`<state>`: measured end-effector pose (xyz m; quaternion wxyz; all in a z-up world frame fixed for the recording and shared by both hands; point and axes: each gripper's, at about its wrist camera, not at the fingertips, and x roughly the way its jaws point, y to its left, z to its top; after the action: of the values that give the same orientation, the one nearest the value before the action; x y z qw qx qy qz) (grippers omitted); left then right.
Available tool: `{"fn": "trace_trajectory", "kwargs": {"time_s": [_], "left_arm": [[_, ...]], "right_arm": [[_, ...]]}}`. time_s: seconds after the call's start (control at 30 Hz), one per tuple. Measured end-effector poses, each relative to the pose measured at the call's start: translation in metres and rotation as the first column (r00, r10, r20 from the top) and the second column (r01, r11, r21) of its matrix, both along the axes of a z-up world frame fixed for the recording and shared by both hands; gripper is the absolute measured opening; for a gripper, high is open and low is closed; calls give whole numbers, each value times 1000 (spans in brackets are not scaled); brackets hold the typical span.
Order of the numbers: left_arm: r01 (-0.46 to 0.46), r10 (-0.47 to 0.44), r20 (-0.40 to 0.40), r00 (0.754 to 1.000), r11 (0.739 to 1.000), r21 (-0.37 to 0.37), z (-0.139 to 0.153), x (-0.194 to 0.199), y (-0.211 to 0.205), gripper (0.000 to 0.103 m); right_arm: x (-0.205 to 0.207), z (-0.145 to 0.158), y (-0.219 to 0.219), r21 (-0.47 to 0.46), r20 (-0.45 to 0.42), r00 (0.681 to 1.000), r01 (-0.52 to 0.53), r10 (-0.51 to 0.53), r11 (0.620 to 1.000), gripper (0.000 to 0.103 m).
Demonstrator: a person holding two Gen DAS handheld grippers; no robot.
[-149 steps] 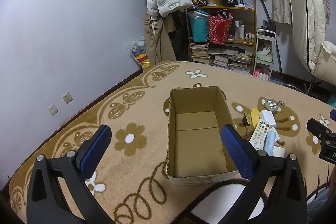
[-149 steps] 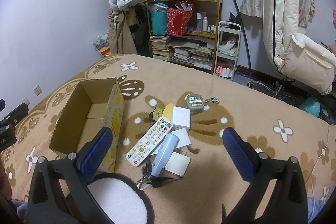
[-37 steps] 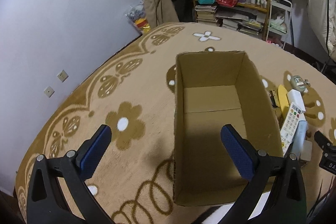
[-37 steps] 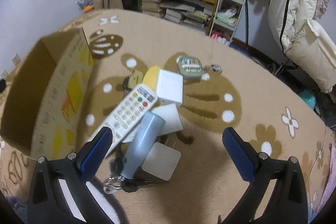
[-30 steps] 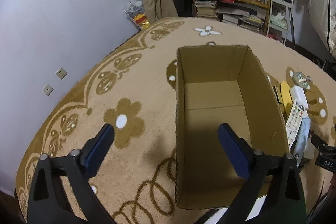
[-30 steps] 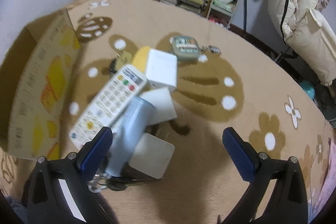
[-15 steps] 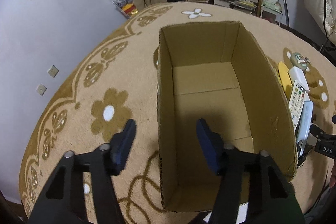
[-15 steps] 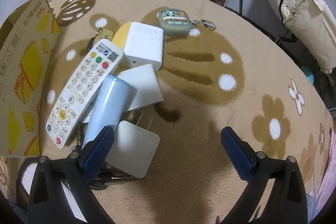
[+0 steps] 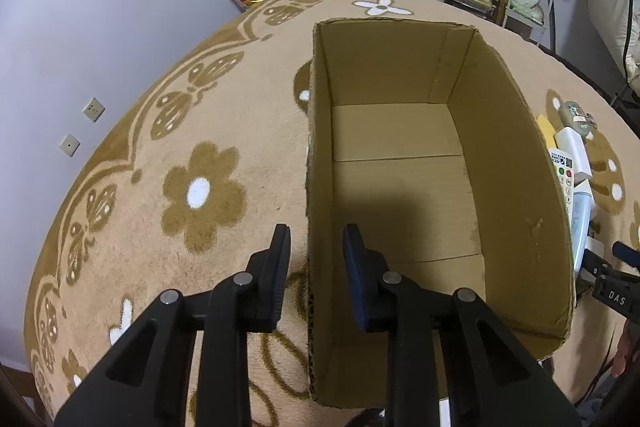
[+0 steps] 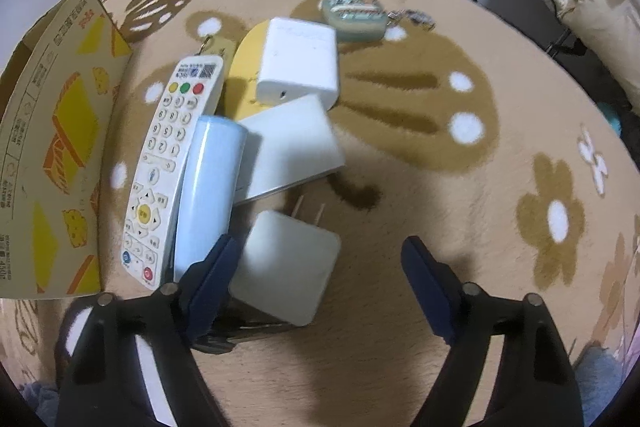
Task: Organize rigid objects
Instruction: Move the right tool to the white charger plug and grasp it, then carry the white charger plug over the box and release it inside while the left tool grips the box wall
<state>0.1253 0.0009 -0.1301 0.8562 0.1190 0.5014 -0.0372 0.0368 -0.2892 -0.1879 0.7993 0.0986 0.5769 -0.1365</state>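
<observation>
My left gripper is closing, with one finger on each side of the left wall of the cardboard box; the pads are close to the wall but I cannot tell if they touch it yet. The box is open on top, brown and stiff, with nothing inside, and it sits on the soft tan rug with brown flowers. My right gripper is closing too. A white square plug with two metal prongs lies between its fingers, right beside the left finger, and well apart from the right one, so it is not gripped. Near the plug is a little pile by the box's right wall: one long white remote with many buttons, one smooth pale blue tube, two more white blocks with round corners, one flat yellow thing, and one small green case on a chain.
</observation>
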Motion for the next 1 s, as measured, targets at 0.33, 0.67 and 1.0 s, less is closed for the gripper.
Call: {"fn": "trace_trajectory", "kwargs": {"time_s": [0.33, 0.67, 1.0], "left_arm": [[9, -9, -7, 1000, 1000, -29, 0, 0, 3, 6], [33, -33, 10, 999, 999, -43, 1, -2, 2, 4], [18, -18, -14, 1000, 998, -57, 0, 0, 5, 4]], "right_arm": [[6, -5, 20, -57, -46, 998, -56, 53, 997, 48], [7, 51, 32, -121, 120, 988, -82, 97, 989, 48], [18, 128, 83, -104, 367, 889, -255, 275, 961, 48]]}}
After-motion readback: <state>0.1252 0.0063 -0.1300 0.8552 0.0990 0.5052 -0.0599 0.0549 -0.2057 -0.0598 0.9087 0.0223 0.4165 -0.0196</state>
